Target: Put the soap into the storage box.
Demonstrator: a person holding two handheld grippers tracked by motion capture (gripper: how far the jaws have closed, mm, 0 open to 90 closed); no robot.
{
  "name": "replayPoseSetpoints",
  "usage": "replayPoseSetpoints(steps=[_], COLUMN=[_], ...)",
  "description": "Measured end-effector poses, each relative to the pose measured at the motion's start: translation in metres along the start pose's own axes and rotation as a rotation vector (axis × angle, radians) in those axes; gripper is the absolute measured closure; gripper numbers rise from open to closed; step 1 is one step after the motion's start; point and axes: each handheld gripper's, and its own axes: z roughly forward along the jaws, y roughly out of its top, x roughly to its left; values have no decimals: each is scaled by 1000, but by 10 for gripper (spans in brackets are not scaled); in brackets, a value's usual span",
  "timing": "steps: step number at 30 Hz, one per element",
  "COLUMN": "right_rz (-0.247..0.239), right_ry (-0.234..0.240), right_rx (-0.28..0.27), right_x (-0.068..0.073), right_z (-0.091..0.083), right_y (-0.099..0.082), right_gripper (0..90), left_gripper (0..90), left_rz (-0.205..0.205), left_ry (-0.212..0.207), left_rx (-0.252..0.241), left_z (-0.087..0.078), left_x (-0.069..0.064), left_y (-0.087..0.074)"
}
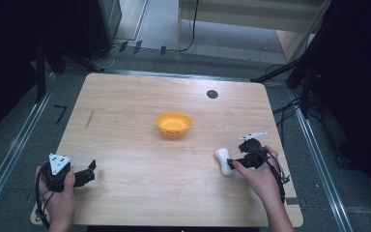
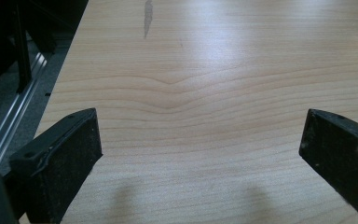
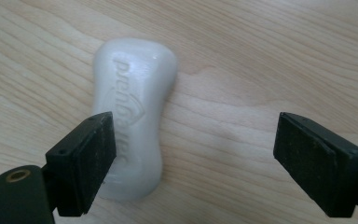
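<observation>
A white bar of soap [image 1: 223,160] lies flat on the wooden table [image 1: 135,145] at the right. My right gripper [image 1: 233,162] hovers right beside it, open; in the right gripper view the soap [image 3: 133,107] sits by the left jaw, partly behind it, and bare wood fills the gap of the gripper [image 3: 196,163]. An orange bowl [image 1: 173,123] stands near the table's middle. My left gripper [image 1: 88,173] rests low at the front left corner, open, with nothing between its jaws [image 2: 200,154].
A small black disc [image 1: 212,94] lies at the table's far right. Metal rails run along both sides of the table, and dark stands and cables sit on the floor behind. A dark streak [image 1: 90,118] marks the wood at the left.
</observation>
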Motion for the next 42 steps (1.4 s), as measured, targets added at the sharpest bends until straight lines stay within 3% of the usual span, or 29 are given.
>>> replayPoseSetpoints(steps=[10, 22, 31, 38, 42], right_rz=[1, 41, 56, 63, 52], right_ry=[22, 28, 49, 42, 41], right_rx=[-1, 57, 89, 106, 121], right_x=[13, 23, 26, 28, 29], right_z=[6, 16, 23, 25, 26], right_y=[10, 18, 20, 20, 19], right_gripper=[135, 171, 316, 368, 456], left_gripper=[0, 0, 0, 0, 0], left_rz=[-3, -3, -2, -3, -4], left_ry=[-2, -8, -10, -12, -14], left_rx=[0, 4, 7, 8, 9], left_z=[0, 0, 0, 0, 0], left_x=[0, 1, 1, 1, 1], left_y=[0, 0, 0, 0, 0])
